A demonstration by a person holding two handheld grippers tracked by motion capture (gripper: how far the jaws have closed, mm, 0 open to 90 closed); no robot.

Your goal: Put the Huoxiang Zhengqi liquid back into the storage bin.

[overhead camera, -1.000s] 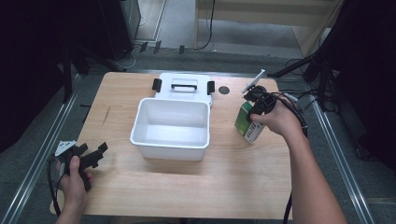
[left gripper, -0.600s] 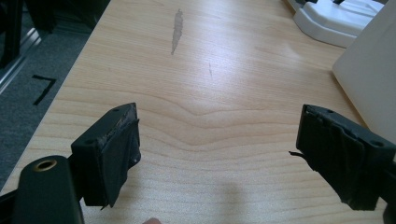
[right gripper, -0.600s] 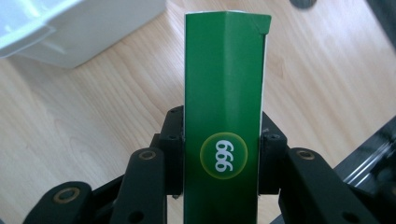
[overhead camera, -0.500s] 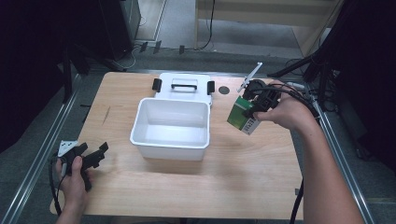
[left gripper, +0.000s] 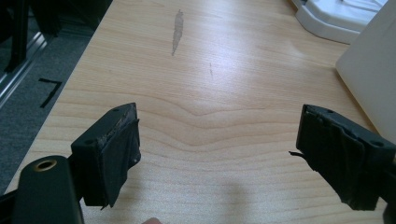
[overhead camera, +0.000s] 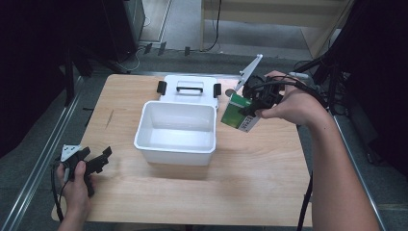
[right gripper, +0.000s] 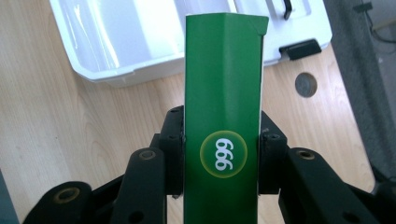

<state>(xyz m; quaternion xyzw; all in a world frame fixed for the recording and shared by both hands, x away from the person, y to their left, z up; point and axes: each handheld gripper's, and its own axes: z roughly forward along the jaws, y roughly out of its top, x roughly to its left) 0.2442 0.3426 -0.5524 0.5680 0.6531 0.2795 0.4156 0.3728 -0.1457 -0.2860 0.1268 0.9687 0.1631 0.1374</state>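
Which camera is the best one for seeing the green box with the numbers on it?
The right gripper view: the green cardboard box sits close up, clamped between the right gripper jaws, its round 999 mark plain. The high view shows the box small and tilted beside the white plastic bin. The left gripper view looks over wooden table.

Wood, plastic and card
Pale grained wood surface (overhead camera: 192,202); glossy white plastic bin (overhead camera: 175,139); smooth green card box (right gripper: 223,93).

The white bin (overhead camera: 175,131) blocks the worktop (overhead camera: 202,187) centre, its lid (overhead camera: 190,90) lying at 12 o'clock. Bare wood stays passable from 3 round through 6 to 9 o'clock.
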